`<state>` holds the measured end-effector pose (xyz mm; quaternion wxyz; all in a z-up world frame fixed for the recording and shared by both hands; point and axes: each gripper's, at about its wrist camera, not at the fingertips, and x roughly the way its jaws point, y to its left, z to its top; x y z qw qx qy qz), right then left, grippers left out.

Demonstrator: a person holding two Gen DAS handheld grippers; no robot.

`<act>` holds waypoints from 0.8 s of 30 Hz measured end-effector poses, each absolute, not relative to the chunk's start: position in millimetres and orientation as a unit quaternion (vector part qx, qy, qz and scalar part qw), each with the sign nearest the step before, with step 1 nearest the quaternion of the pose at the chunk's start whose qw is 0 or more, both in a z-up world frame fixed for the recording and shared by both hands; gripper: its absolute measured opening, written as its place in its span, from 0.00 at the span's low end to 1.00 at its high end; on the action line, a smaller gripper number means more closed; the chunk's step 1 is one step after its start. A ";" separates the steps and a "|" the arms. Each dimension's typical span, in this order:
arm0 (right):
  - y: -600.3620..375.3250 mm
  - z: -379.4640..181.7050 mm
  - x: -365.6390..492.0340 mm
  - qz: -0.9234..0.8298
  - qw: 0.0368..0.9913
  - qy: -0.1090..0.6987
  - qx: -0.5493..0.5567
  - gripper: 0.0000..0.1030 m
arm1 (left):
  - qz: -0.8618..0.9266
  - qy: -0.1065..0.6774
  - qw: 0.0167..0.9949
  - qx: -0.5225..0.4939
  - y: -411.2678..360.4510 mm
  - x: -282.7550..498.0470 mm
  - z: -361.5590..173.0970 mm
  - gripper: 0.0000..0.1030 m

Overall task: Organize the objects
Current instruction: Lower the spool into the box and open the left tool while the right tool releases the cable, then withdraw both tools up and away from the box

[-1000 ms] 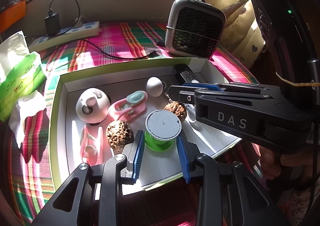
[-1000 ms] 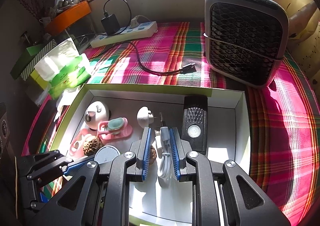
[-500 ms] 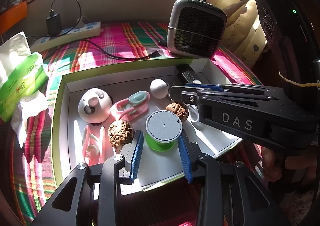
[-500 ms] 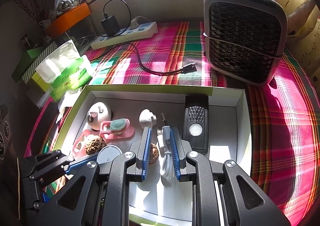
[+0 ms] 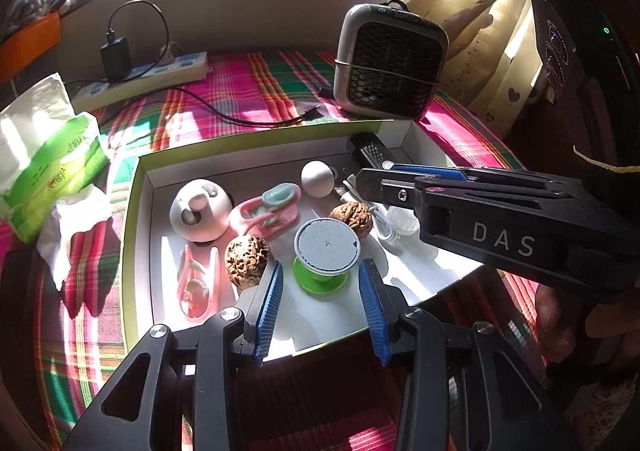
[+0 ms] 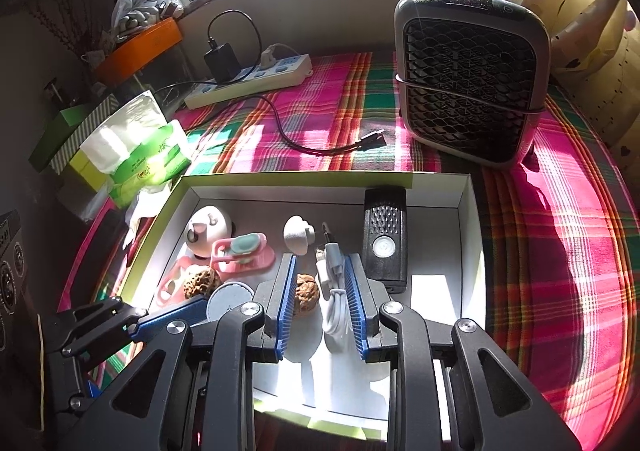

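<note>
Both hand-held grippers letting go over the box

Left hand-held gripper [image 5: 320, 291] was opening around the upright green spool [image 5: 325, 255]; right hand-held gripper [image 6: 320, 303] was opening, white cable [image 6: 335, 291] lengthwise between pads.

Both fisheye cameras sit just behind their blue-padded fingers, tilted steeply down, close over the shallow white cardboard box with a green rim [image 5: 136, 187] on the pink-and-green plaid cloth [image 6: 560, 251], facing the far window. The left view looks from the near left, the right from further right; both share the box, the grey grilled fan [image 5: 390, 63] and the white power strip [image 6: 248, 81].
</note>
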<state>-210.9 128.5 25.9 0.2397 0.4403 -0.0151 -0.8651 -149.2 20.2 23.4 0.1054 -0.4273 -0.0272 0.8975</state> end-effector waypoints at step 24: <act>133.0 44.5 -144.5 -0.903 0.194 0.034 0.381 0.44 | 0.914 -0.011 0.057 -0.402 13.5 -109.6 38.6 0.37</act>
